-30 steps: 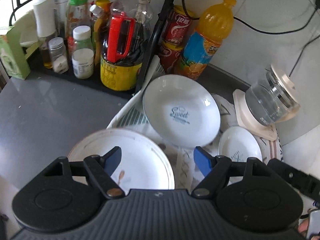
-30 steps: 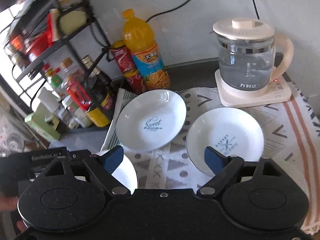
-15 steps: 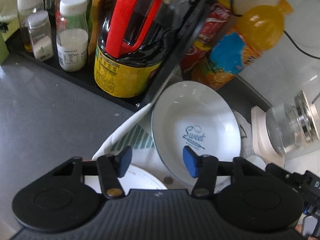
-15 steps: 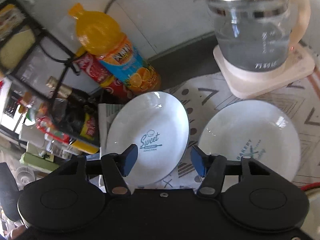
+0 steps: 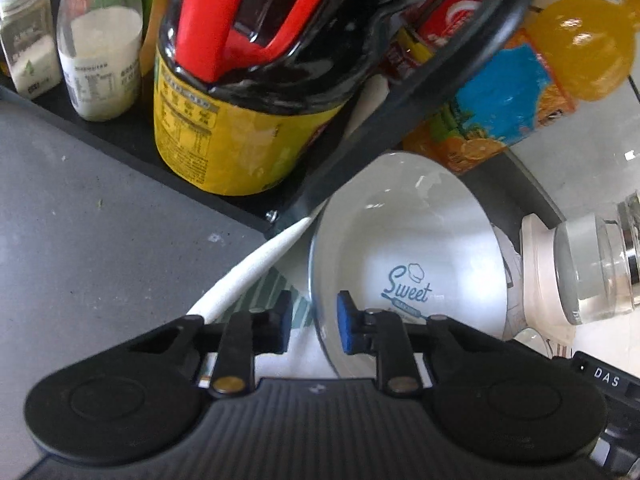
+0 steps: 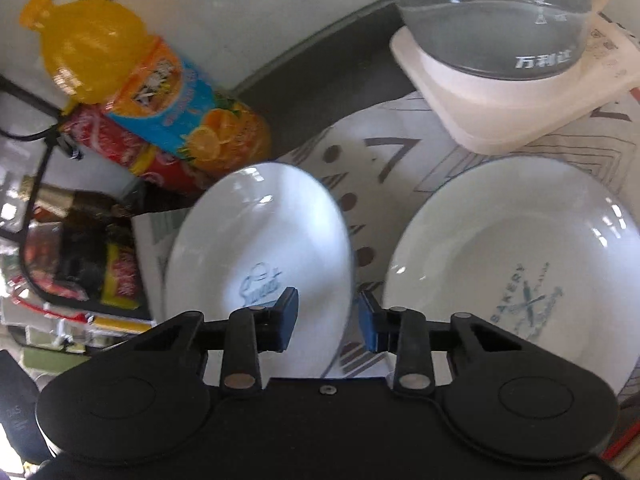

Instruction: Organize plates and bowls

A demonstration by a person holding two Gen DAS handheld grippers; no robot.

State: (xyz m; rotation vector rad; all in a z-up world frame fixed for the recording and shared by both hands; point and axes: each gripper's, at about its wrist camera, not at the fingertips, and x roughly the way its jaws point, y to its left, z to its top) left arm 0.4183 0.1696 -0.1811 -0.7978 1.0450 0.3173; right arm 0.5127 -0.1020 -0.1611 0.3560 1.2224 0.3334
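Note:
A white plate printed "Sweet" lies on a patterned mat. My left gripper straddles this plate's left rim, one blue pad outside and one over the plate's inside. Its jaws are closing, and a gap still shows on both sides of the rim. In the right wrist view the same Sweet plate has its right rim between the fingers of my right gripper. Those jaws are also closing, with the pads clear of the rim. A second white plate, printed "Bakery", lies to the right.
A dark bottle with a red handle and a black rack post stand close behind the Sweet plate. An orange juice bottle and red cans are at the wall. A glass kettle stands on its base behind the Bakery plate.
Both grippers have come down and forward onto the Sweet plate from opposite sides. Both pairs of jaws have narrowed from wide apart to a small gap around its rim.

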